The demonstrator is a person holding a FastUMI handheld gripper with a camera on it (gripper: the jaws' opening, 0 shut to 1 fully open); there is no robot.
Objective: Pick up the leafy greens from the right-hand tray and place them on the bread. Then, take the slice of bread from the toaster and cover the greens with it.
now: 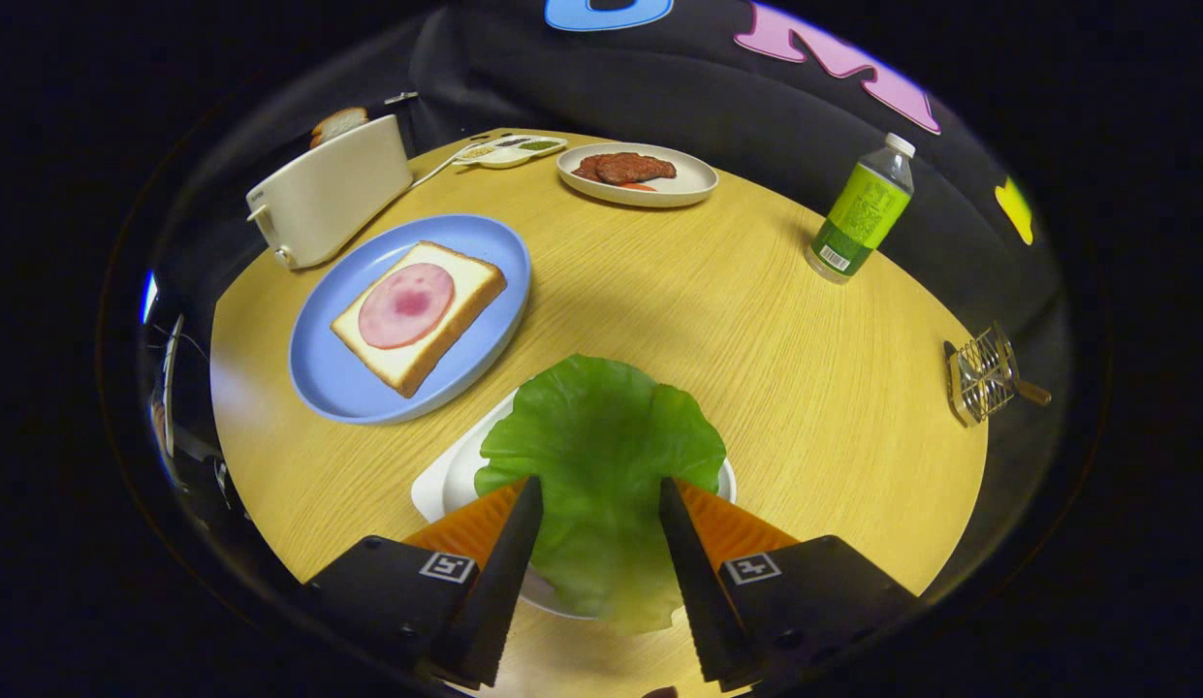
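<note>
The gripper (599, 485) hangs open, fingers straddling the leafy greens (601, 456) on their tray (436, 490). Picking the greens is in hand; next, close on the leaf.

We see our hand-held gripper (599, 494) as two long, tapering wedge-shaped fingers (504, 572) with fine serrated ridges along their inner faces. Each finger grows out of a blocky, matte housing with rounded corners. Each housing carries a small square black-and-white marker (447, 566) on top, and small round screw recesses sit lower down.
</note>
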